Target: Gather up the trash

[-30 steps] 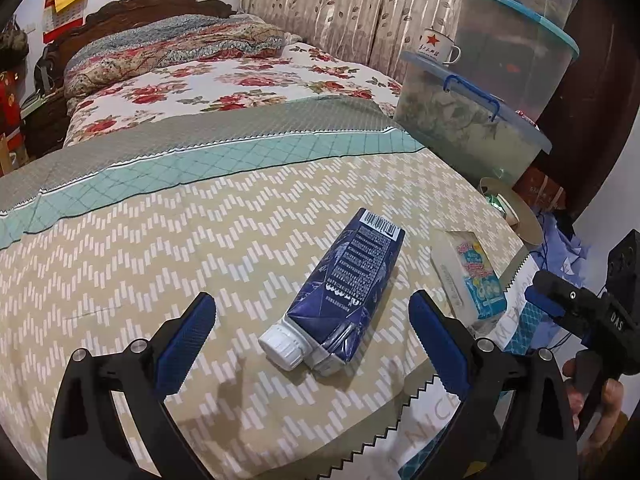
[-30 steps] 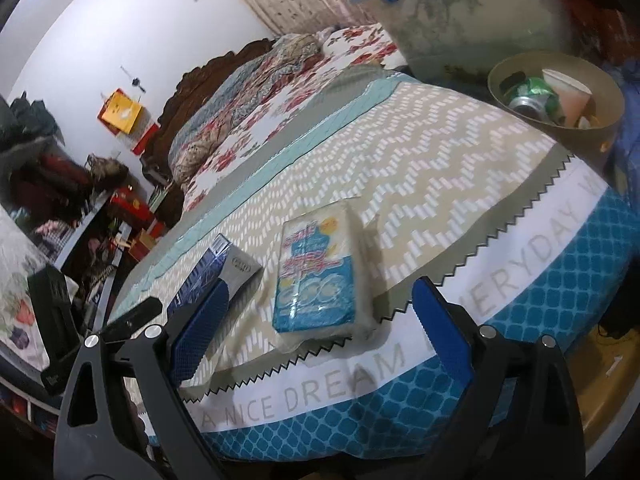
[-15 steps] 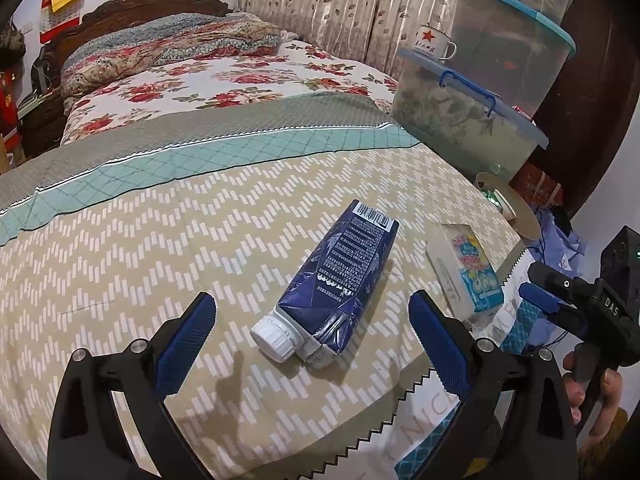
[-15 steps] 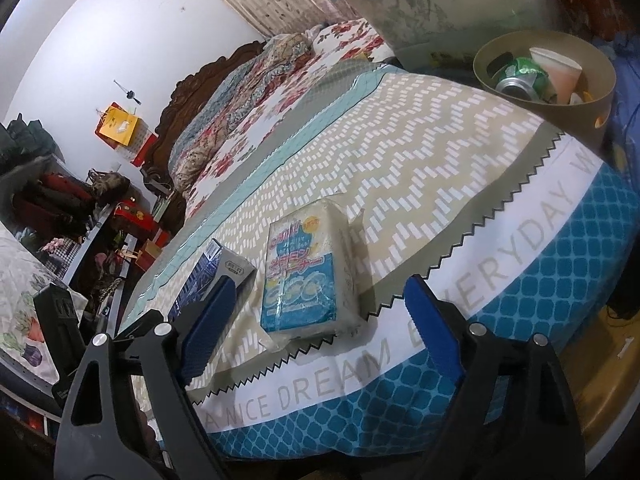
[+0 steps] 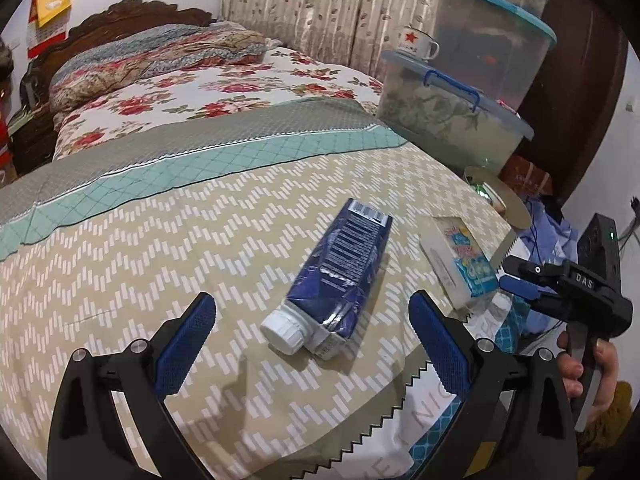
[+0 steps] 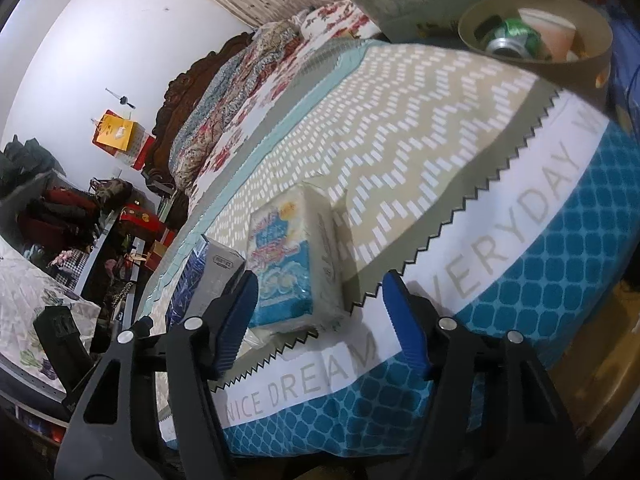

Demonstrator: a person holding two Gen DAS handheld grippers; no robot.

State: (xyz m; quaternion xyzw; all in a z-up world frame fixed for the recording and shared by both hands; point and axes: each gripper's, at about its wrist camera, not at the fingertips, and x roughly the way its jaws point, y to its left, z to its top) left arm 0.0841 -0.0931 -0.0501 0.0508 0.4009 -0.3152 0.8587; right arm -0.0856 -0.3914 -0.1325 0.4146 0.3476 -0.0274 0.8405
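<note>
On the bed's [image 5: 120,248] near corner lie a dented blue carton [image 5: 338,276] and a tissue pack [image 6: 294,264], both uncollected; beyond, the bin [image 6: 592,60] holds a can (and a cup). Right gripper [image 6: 320,320] jaws, just narrowing, flank the pack's end without pinching; left gripper [image 5: 312,350] jaws spread before the carton.

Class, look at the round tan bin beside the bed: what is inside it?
Inside the tan bin lie a green drinks can on its side, a pale paper cup and something dark at the left. Whatever lies beneath them is hidden by the rim and the trash above.
</note>
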